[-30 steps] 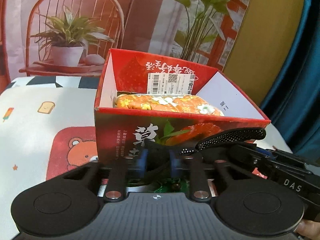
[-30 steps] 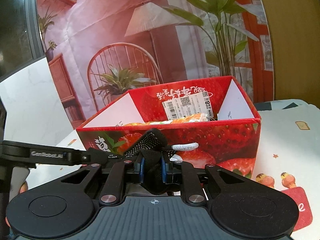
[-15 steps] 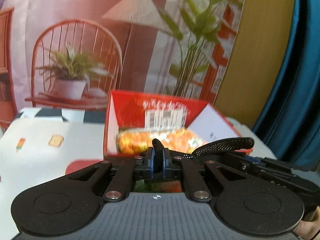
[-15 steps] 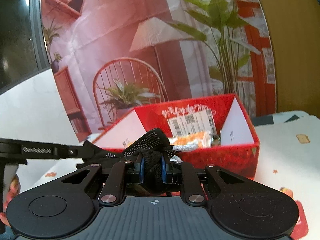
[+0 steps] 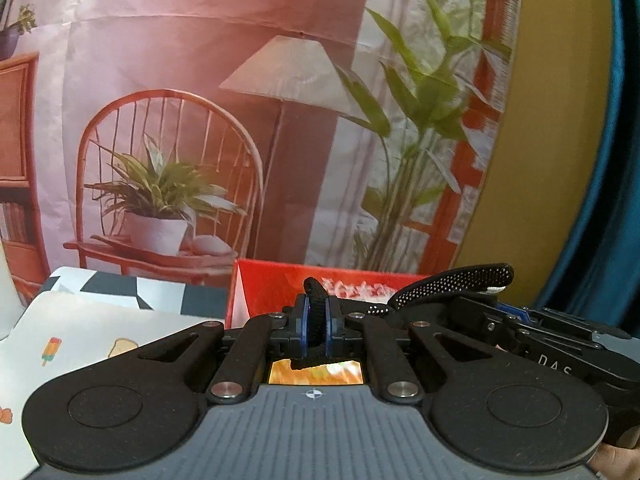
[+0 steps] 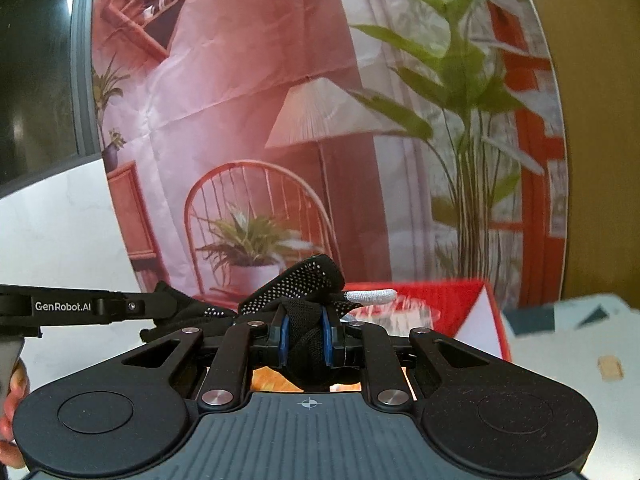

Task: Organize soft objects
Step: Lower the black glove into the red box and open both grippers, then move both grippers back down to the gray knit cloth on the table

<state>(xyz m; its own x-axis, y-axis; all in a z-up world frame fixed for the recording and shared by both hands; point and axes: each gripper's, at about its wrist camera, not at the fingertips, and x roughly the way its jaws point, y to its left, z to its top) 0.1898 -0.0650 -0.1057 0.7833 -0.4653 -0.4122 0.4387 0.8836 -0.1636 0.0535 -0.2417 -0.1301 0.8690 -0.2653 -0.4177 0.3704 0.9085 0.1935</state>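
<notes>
Both grippers hold one black dotted glove between them, above a red strawberry box. My left gripper (image 5: 316, 330) is shut on a black fold of the glove (image 5: 452, 284), which stretches off to the right. My right gripper (image 6: 306, 340) is shut on the same glove (image 6: 300, 280); its white fingertip points right. The red box (image 5: 280, 284) lies just beyond and below the fingers, mostly hidden by the gripper bodies; it also shows in the right wrist view (image 6: 452, 300). An orange floral soft item (image 5: 316, 372) in the box shows through the gap under the left gripper.
A patterned tablecloth (image 5: 80, 340) lies left of the box. A printed backdrop (image 5: 200, 120) with a chair, plant and lamp stands behind. A blue curtain (image 5: 616, 200) hangs at the right. The other gripper's body (image 6: 72, 306) reaches in from the left.
Both grippers have risen with the glove and tilted up. The box has dropped low in both views and is now mostly hidden behind the gripper bodies.
</notes>
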